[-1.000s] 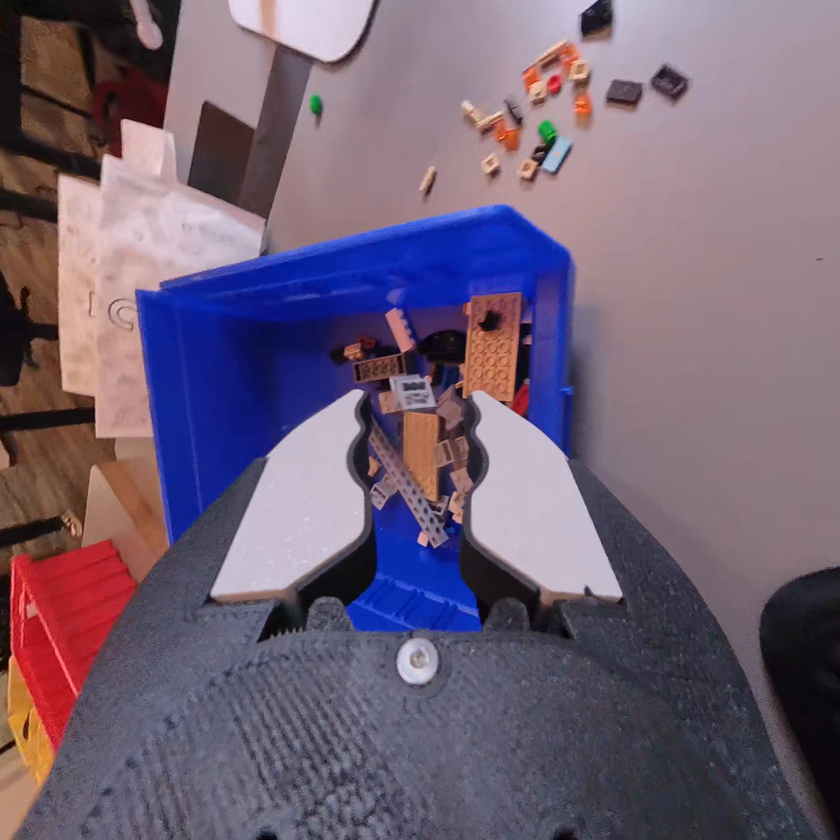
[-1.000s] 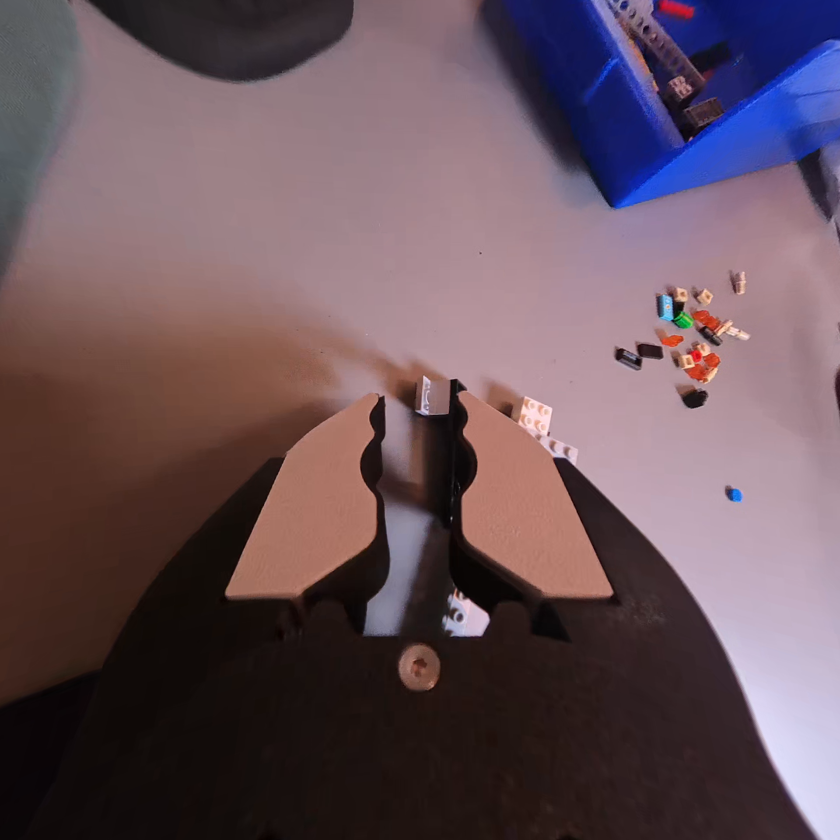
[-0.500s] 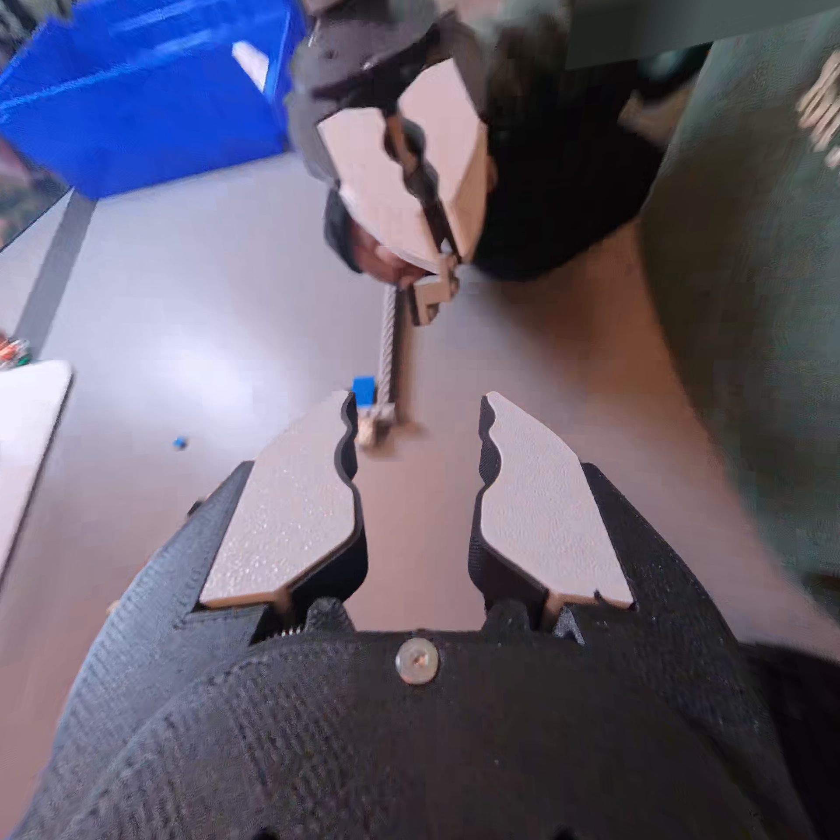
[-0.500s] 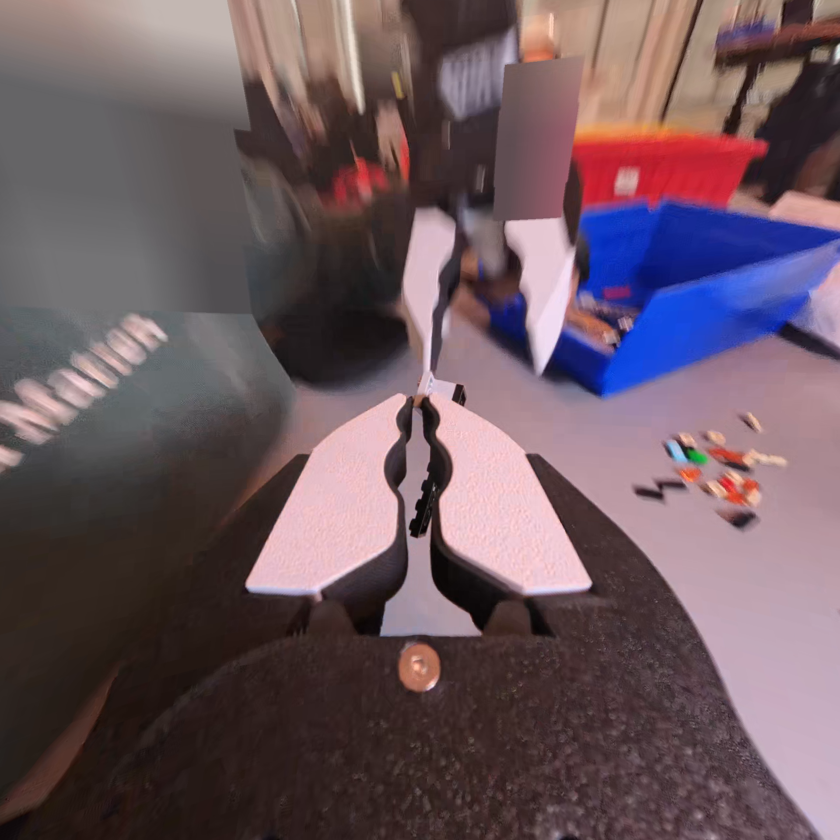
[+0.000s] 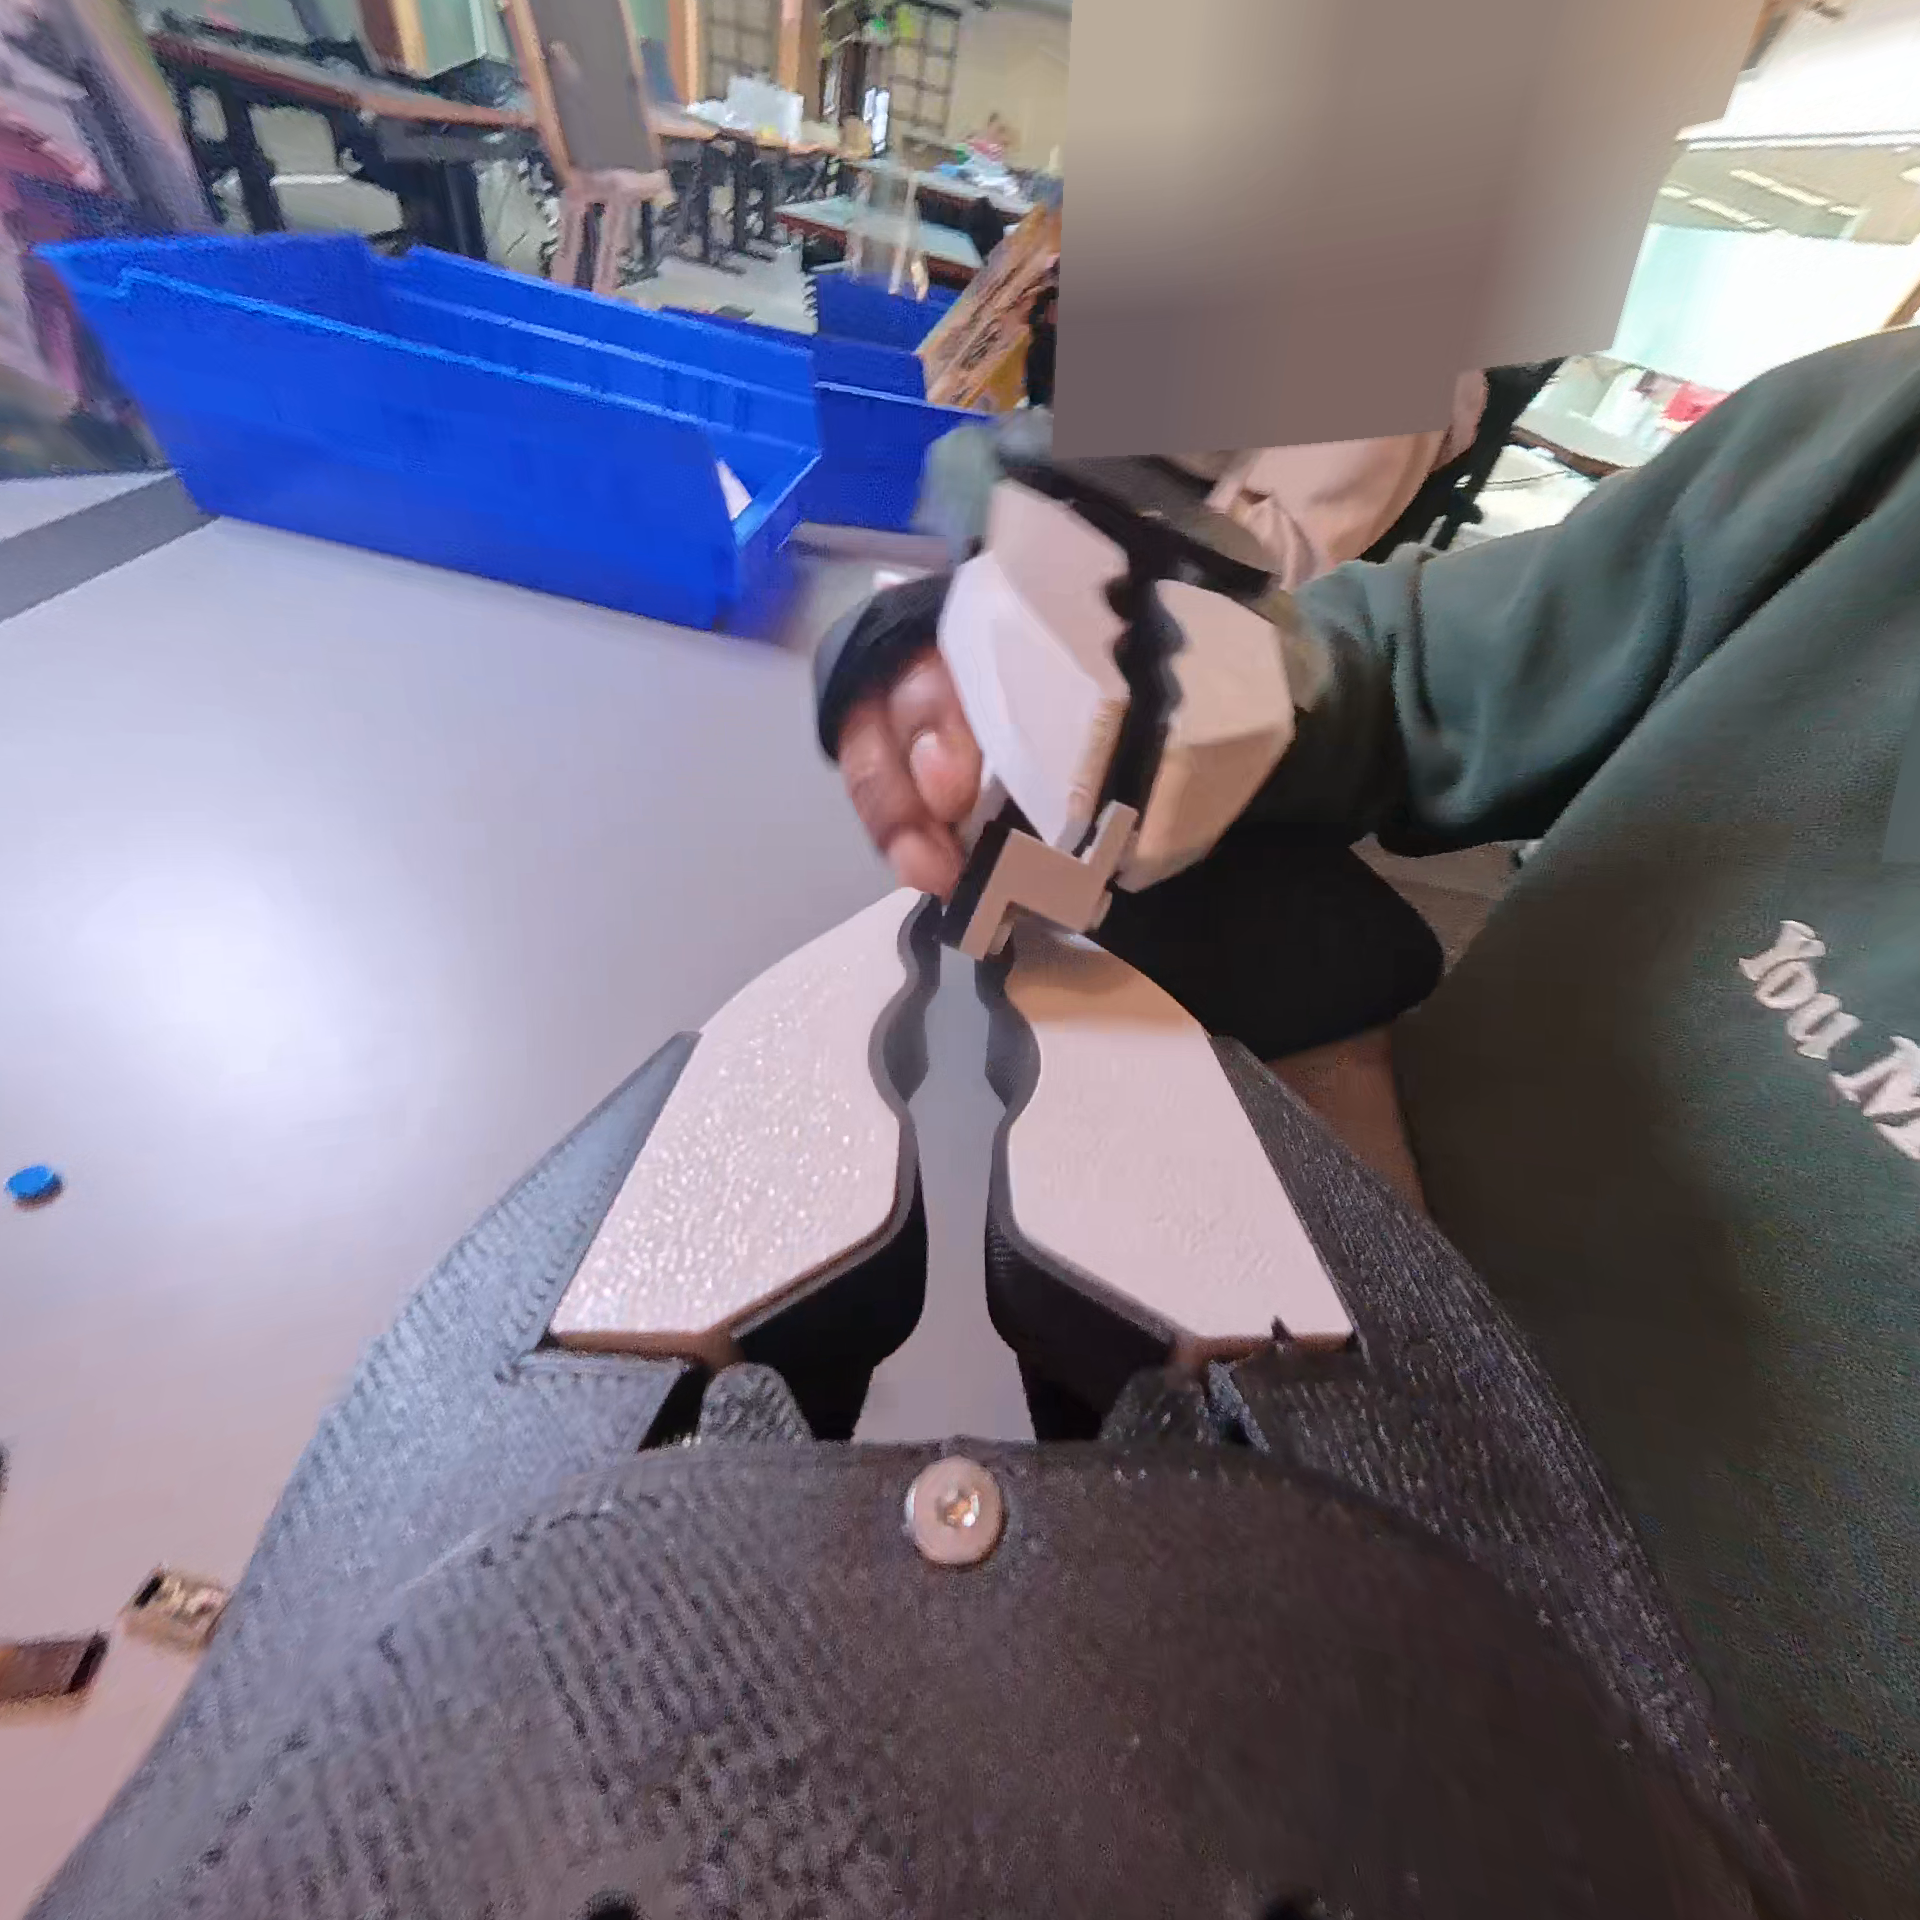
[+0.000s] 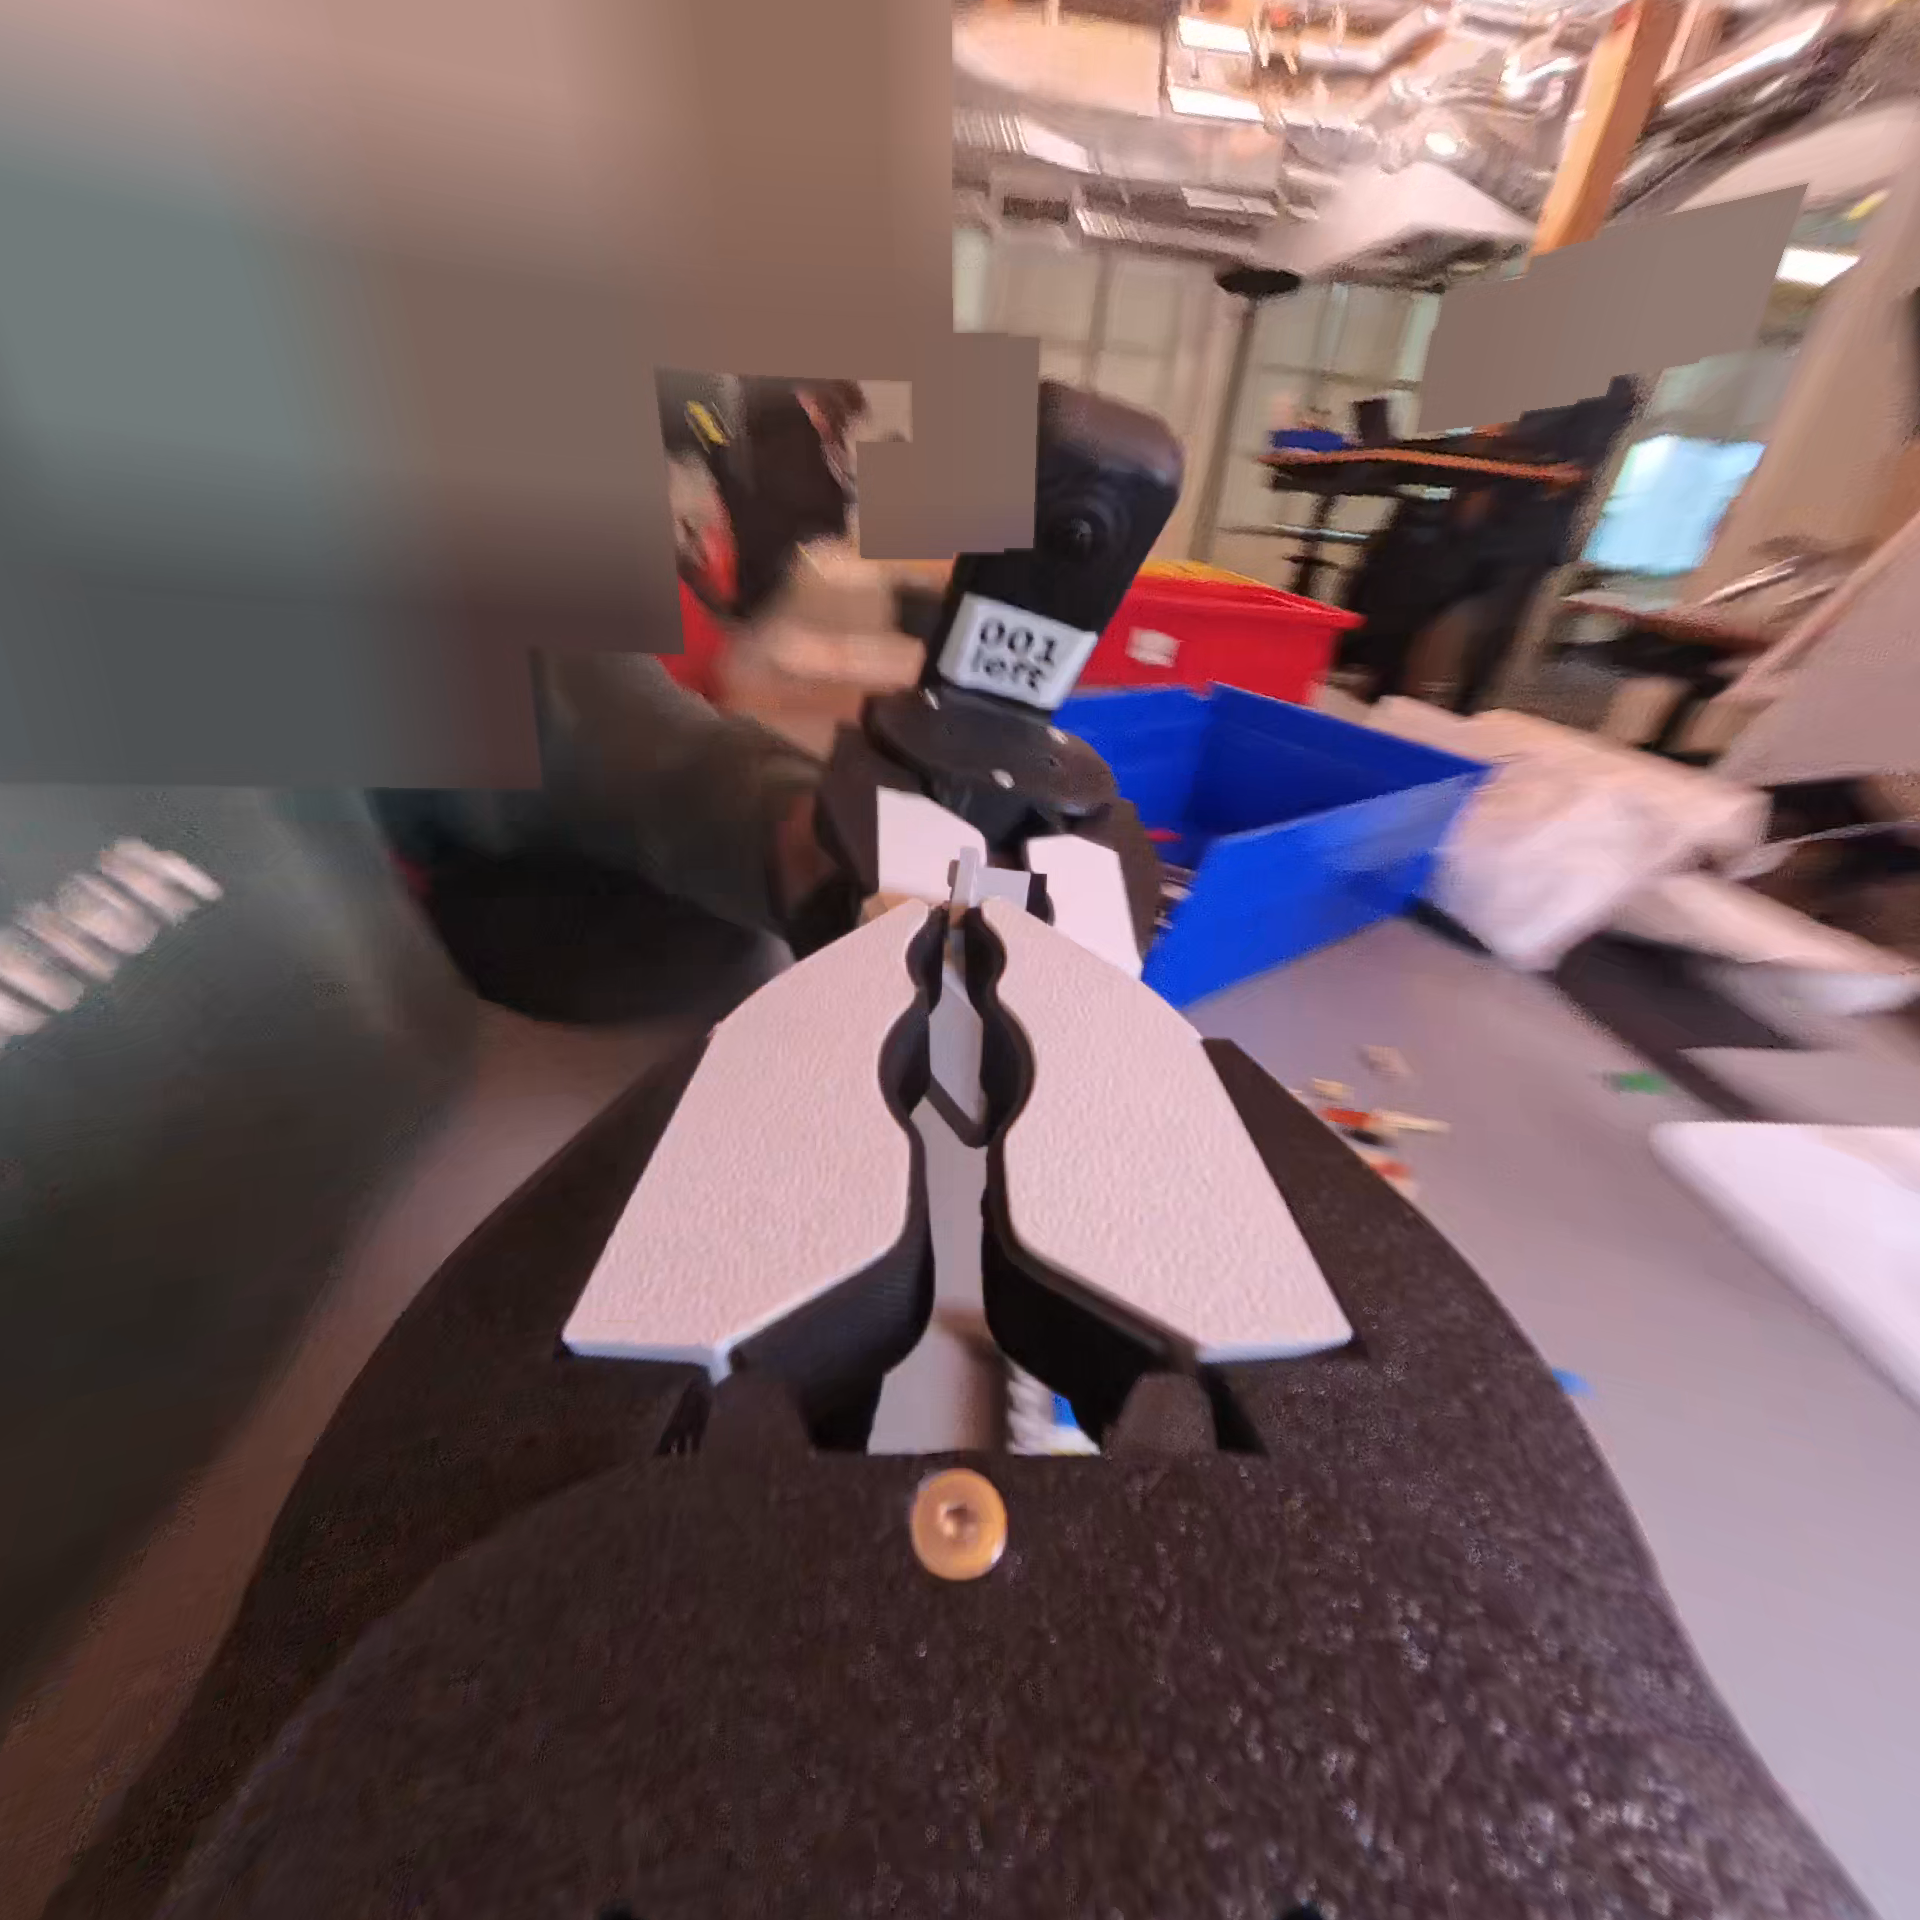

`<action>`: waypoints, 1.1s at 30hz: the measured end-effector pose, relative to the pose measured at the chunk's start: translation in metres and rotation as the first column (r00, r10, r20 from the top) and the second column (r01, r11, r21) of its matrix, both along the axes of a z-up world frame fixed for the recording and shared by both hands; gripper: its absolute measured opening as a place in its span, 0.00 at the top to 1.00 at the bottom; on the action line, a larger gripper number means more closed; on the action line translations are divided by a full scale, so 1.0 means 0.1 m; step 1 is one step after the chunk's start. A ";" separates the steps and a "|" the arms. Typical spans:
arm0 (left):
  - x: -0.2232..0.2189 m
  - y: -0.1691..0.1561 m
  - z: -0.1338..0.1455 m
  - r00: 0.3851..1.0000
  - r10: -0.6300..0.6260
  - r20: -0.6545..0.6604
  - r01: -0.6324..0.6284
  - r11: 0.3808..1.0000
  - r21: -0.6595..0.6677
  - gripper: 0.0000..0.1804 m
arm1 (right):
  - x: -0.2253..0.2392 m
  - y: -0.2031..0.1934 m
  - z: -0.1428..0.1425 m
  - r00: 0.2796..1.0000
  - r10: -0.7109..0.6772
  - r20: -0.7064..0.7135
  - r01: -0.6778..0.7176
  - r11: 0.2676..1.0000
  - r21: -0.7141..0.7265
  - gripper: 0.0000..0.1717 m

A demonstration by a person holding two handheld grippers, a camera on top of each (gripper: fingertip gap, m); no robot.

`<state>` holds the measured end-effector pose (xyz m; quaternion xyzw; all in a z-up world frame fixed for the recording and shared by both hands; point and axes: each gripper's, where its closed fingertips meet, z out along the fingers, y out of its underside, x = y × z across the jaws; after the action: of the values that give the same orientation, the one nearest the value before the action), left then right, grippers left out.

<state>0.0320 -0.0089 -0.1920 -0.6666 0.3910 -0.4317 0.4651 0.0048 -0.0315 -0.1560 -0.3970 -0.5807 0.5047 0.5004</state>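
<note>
A small grey and black brick piece (image 5: pixel 1039 883) hangs in the air between my two grippers. My right gripper (image 5: pixel 1107 831) comes in from the upper right, shut on the piece's upper end. My left gripper (image 5: pixel 961 935) has its fingers nearly together on the piece's lower end. In the right wrist view my right gripper (image 6: pixel 958 914) pinches the grey plate (image 6: pixel 956 1039) edge-on. My left gripper (image 6: pixel 997 888) faces it from just beyond, its fingers on either side of the piece's far end. A hand (image 5: pixel 914 769) grips the right gripper's handle.
A long blue bin (image 5: pixel 468 436) stands on the grey table (image 5: pixel 364 831) and also shows in the right wrist view (image 6: pixel 1299 831), with a red bin (image 6: pixel 1226 634) behind. Loose small bricks (image 6: pixel 1361 1117) and a white board (image 6: pixel 1818 1195) lie to the right. A green sleeve (image 5: pixel 1610 623) fills the right side. One gripper's finger ends stand about 4 cm off the other's.
My right gripper shut on the piece lying on the table and lifted it. My left gripper left the blue bin, swung over wide open and has shut on the piece's free end.
</note>
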 end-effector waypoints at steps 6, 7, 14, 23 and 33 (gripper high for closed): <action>-0.18 0.19 -0.23 0.990 0.100 -0.097 -0.113 0.983 -0.144 0.97 | -0.04 -0.14 -0.13 0.994 -0.082 0.069 0.057 0.950 0.308 0.98; -0.17 0.15 -0.26 0.990 0.069 -0.125 -0.087 0.986 -0.145 0.97 | -0.03 -0.12 -0.11 0.996 -0.062 0.063 0.044 0.967 0.251 0.98; -0.16 -0.33 -0.82 0.894 -0.226 -0.387 0.112 0.949 -0.295 0.93 | 0.16 0.14 0.04 0.995 0.100 0.014 -0.096 0.977 -0.188 0.98; -0.13 -0.19 -0.27 0.966 -0.136 -0.222 0.127 0.990 -0.055 0.81 | 0.12 0.00 -0.16 0.974 0.212 0.084 -0.184 0.948 -0.260 0.98; -0.53 -0.05 0.05 0.920 0.026 -0.392 0.038 0.987 0.154 0.97 | 0.04 0.06 -0.33 0.969 0.141 0.201 -0.095 0.969 -0.226 0.96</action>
<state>-0.0205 -0.0143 -0.1867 -0.6992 0.5116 -0.2583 0.4273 0.0088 -0.0260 -0.1888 -0.4655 -0.5962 0.5476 0.3577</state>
